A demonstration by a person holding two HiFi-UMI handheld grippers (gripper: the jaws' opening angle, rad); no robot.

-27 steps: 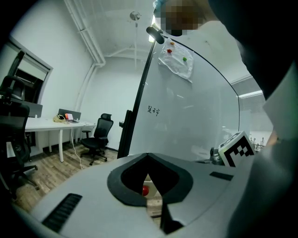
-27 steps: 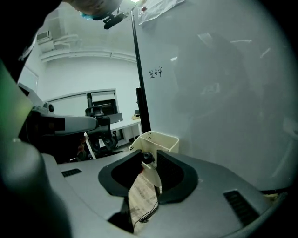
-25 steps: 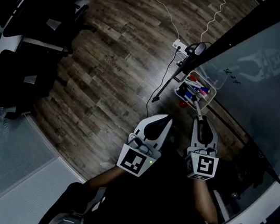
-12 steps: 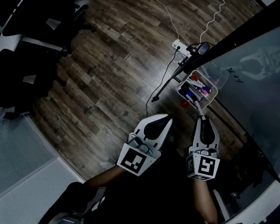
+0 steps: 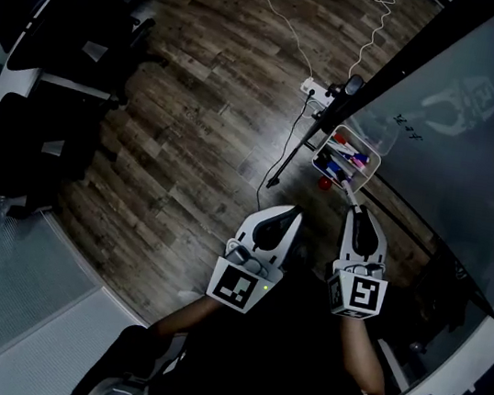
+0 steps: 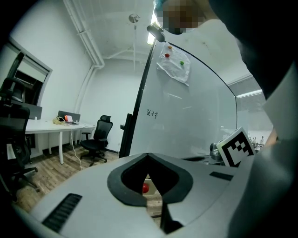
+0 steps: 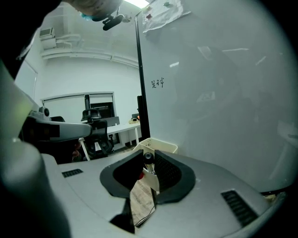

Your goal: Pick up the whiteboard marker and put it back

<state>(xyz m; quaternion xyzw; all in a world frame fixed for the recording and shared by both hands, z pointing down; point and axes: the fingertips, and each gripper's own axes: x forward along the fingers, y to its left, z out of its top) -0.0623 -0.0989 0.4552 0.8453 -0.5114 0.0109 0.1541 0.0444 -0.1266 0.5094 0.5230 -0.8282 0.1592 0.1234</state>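
Observation:
A whiteboard marker (image 5: pixel 349 193) with a dark cap sticks out of my right gripper (image 5: pixel 354 211), which is shut on it. In the right gripper view the marker (image 7: pixel 148 159) stands pinched between the jaws of the right gripper (image 7: pixel 148 155). Just ahead of its tip hangs a white basket (image 5: pixel 361 141) with several coloured markers, under the whiteboard (image 5: pixel 459 151). The basket's rim (image 7: pixel 160 145) shows beyond the jaws. My left gripper (image 5: pixel 293 210) is beside the right one, shut and holding nothing. The left gripper view shows its jaws (image 6: pixel 148 155) closed together.
A red ball (image 5: pixel 325 183) lies on the wooden floor below the basket. A power strip (image 5: pixel 316 87) with trailing cables sits by the black whiteboard post (image 5: pixel 377 78). Black office chairs (image 5: pixel 59 32) and white desks stand to the left.
The head view has shifted slightly. My right gripper stays shut on the marker, just short of the basket. The left gripper has hardly moved.

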